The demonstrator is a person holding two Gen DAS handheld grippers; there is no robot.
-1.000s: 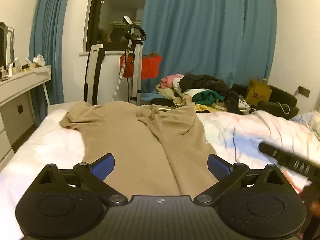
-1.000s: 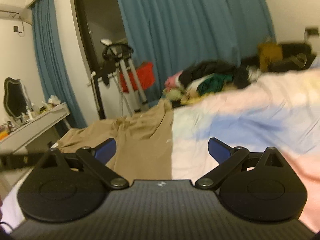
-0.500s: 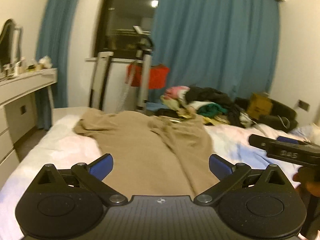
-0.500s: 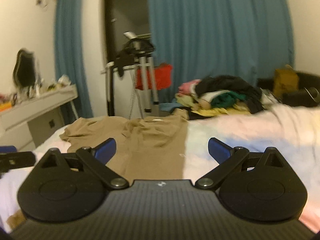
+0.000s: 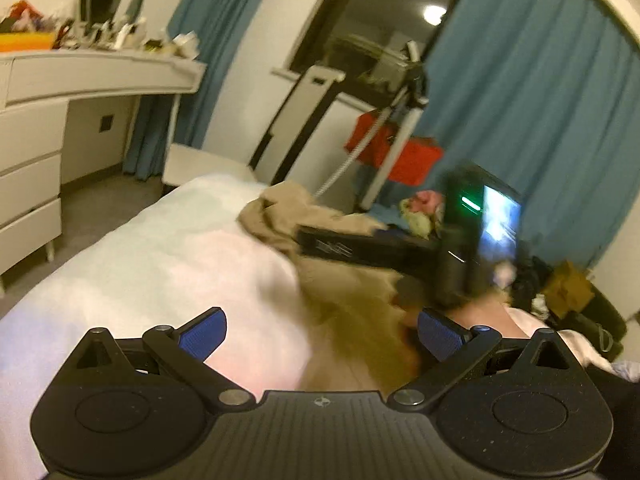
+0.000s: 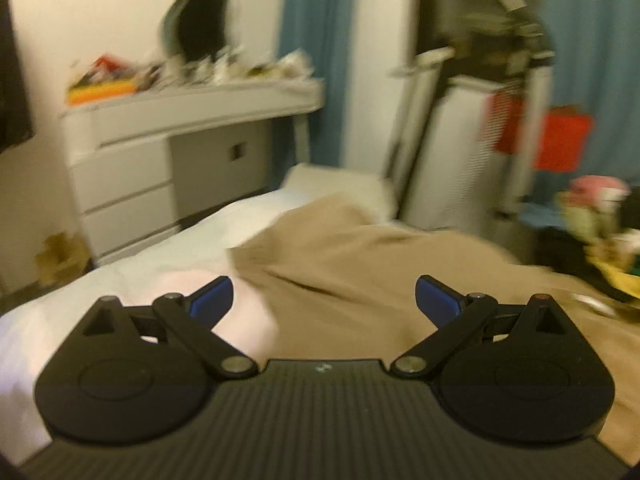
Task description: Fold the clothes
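A tan garment (image 5: 352,312) lies spread on the bed, also in the right wrist view (image 6: 360,264). My left gripper (image 5: 322,334) is open and empty above the near edge of the garment. My right gripper (image 6: 324,300) is open and empty above the garment's left part. In the left wrist view the right gripper's body (image 5: 460,240) crosses in front, over the garment, and hides part of it. Both views are blurred.
The bed has a white and pale pink sheet (image 5: 180,264). A white dresser (image 6: 168,152) with clutter stands at the left. A garment steamer stand (image 5: 392,136) with a red hanger and a pile of clothes (image 6: 600,216) are beyond the bed. Blue curtains hang behind.
Both grippers have swung to the left, so the dresser now fills the left of each view. The right gripper has moved in front of the left one. Both stay open.
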